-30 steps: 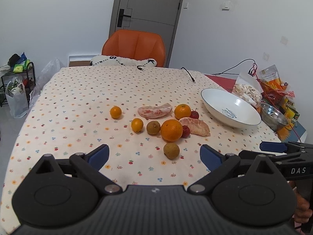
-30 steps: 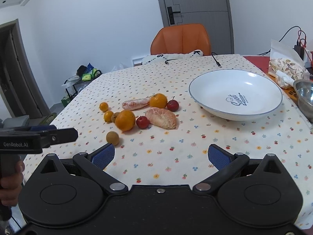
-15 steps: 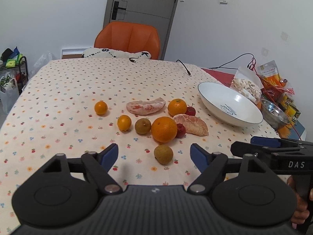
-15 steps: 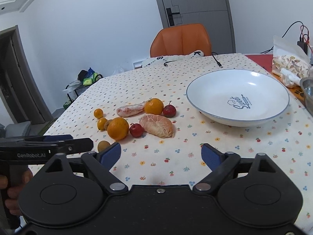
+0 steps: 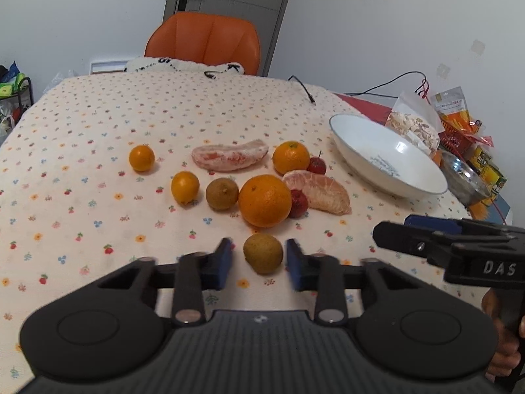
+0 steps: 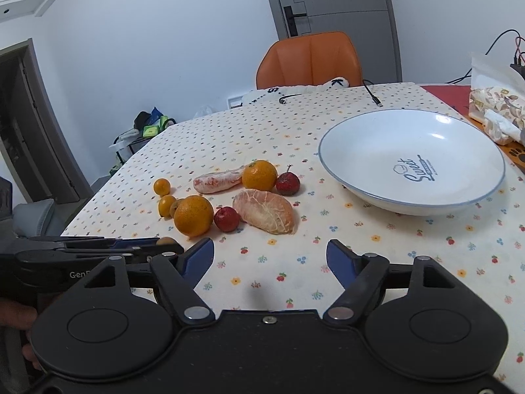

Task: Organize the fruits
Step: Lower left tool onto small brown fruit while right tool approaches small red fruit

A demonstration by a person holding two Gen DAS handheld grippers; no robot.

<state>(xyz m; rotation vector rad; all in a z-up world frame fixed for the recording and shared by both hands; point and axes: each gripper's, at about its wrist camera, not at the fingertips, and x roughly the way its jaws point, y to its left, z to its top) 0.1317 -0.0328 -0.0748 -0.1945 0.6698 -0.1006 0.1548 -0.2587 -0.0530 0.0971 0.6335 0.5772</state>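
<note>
Loose fruit lies on the flowered tablecloth: a big orange (image 5: 264,201), a smaller orange (image 5: 290,158), two little yellow citrus (image 5: 141,157) (image 5: 184,186), a brown round fruit (image 5: 222,193), two peeled pomelo segments (image 5: 229,156) (image 5: 320,190) and two small red fruits (image 5: 316,165) (image 5: 298,198). My left gripper (image 5: 259,261) is low over the cloth; its blue fingers flank a second brown fruit (image 5: 262,252) with narrow gaps on both sides. My right gripper (image 6: 270,259) hovers open and empty in front of the pomelo segment (image 6: 264,215). The white bowl (image 6: 361,151) is empty.
An orange chair (image 5: 203,41) stands at the table's far end, with a black cable (image 5: 305,90) lying near it. A steel bowl (image 5: 466,177) and snack bags (image 5: 413,124) crowd the right edge. A cluttered shelf (image 5: 13,92) is off the left side.
My left gripper has dropped forward onto the nearest brown fruit and its jaws have narrowed around it. The right gripper has crept closer to the fruit, its jaws a little narrower.
</note>
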